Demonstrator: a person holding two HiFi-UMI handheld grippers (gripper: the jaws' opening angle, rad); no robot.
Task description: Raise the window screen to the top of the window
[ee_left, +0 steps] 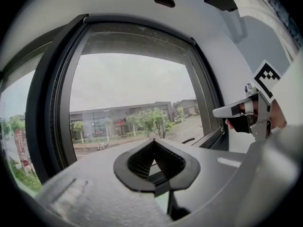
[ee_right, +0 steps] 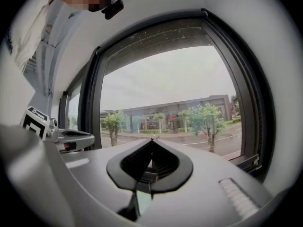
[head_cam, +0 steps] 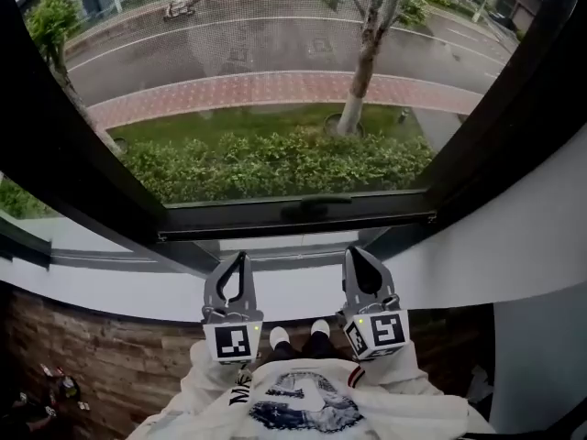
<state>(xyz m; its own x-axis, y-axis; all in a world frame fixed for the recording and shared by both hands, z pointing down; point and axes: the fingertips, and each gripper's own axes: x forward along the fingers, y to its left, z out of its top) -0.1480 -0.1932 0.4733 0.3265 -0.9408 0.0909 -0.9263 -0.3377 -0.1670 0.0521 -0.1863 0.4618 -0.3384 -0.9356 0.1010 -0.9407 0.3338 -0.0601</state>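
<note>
**Fig. Window with the screen down, both tools short of it.**

**Task object.** The window screen (head_cam: 275, 35) shows as a fine mesh, easiest to read against the road at the top of the opening. Its bottom rail (head_cam: 229, 224) lies along the lower edge of the window frame (head_cam: 55, 136). A dark handle (head_cam: 316, 207) sits at the rail's middle. By this placement the screen is judged fully lowered and the raise not yet begun.

**Hazards, left to right.**
- A push from the left end of the rail alone would likely tilt it in its side tracks and jam it.
- At the middle, the handle is low and narrow, so shut tips pressed under it could slide off.
- Tips that stray above the rail would meet the mesh, which could dent or tear under a point load.
- A push from the right end alone carries the same tilting risk as the left.

**Tools.**
- The left gripper (head_cam: 243, 257) is over the white sill (head_cam: 138, 291), near the rail but apart from it and left of the handle. Its own view shows the tips (ee_left: 152, 141) fully together with nothing between them.
- The right gripper (head_cam: 353, 251) is just beside it, level with it and right of the handle. Its tips (ee_right: 152, 138) are likewise pressed together, with nothing held or touched.

Neither tool touches the rail, handle or frame.
</note>
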